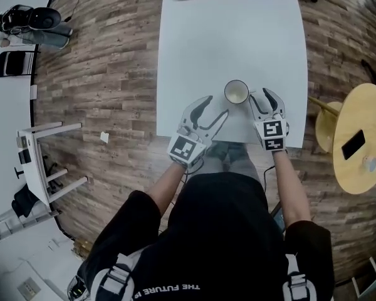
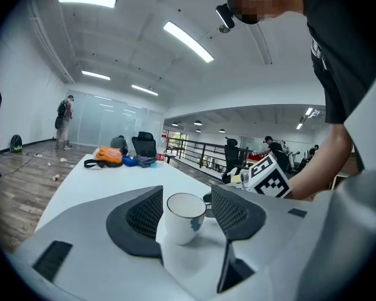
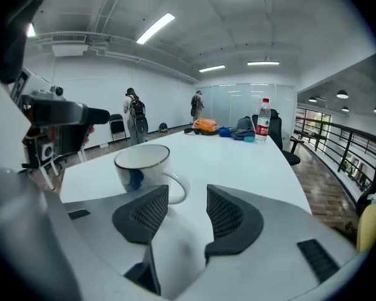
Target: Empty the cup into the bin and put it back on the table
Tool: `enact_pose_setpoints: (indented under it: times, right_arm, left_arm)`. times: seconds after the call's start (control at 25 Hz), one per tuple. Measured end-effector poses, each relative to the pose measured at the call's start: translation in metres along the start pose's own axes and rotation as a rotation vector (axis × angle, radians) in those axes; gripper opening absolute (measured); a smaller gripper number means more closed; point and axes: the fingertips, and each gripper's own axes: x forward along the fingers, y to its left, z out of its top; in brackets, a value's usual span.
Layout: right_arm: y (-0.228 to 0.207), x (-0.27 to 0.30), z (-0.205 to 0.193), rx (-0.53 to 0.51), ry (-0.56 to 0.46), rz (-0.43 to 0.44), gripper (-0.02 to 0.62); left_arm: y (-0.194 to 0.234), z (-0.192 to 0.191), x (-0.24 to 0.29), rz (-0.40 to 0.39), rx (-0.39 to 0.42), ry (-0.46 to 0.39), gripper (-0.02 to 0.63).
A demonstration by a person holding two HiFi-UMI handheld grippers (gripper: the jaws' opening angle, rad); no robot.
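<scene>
Both claws are released. The left gripper (image 2: 185, 196) has its jaws apart, and in its own view the cup (image 1: 236, 92) stands upright between the tips or just past them, with no pad pressing on it. The right gripper (image 3: 188, 196) is also spread and has nothing between its jaws; the cup sits just to its left, with the handle (image 3: 177, 187) turned toward its left jaw. The cup rests on the white table (image 1: 232, 36), toward the near edge and between the two grippers. Its inside looks pale and we cannot make out any contents. We see no bin in any view.

We judge the main risk to be a poor first contact. If the left jaws close while the cup is only at their tips, the round glazed wall may squirt forward or tip instead of seating against the pads. A jaw that lands on the rim rather than the wall would also rock the cup over. The second risk is crowding — the two grippers flank the cup closely, so if both advance one may knock the handle and spin the cup out of line, or the jaws may clash. The third is the carry. With the bin out of sight, a shallow grip may slip as the cup is tilted to pour, and the near edge leaves little room if the cup slides toward us.
</scene>
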Motion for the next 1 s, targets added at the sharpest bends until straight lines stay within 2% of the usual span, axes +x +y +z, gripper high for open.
enact_pose_setpoints:
  times: [0.08, 0.28, 0.56, 0.72, 0.92, 1.0]
  right_arm:
    - [-0.004, 0.019, -0.006, -0.014, 0.022, -0.009, 0.184]
    - [-0.009, 0.036, -0.005, -0.008, -0.019, 0.013, 0.181]
    - [-0.006, 0.042, 0.001, -0.027, -0.058, 0.061, 0.181]
    - [0.003, 0.05, 0.007, -0.091, -0.085, 0.094, 0.097]
    - [0.006, 0.054, 0.012, -0.169, -0.097, 0.153, 0.1]
    - [0.007, 0.059, 0.015, -0.21, -0.103, 0.217, 0.098]
  left_arm:
    - [0.005, -0.012, 0.004, -0.01, 0.001, 0.016, 0.245]
    - [0.015, -0.039, 0.021, -0.031, -0.007, 0.046, 0.267]
    - [0.02, -0.052, 0.041, -0.058, 0.004, 0.08, 0.301]
    - [0.022, -0.057, 0.046, -0.079, 0.015, 0.086, 0.307]
    - [0.026, -0.055, 0.047, -0.079, 0.021, 0.085, 0.313]
    - [0.028, -0.058, 0.049, -0.087, 0.054, 0.097, 0.313]
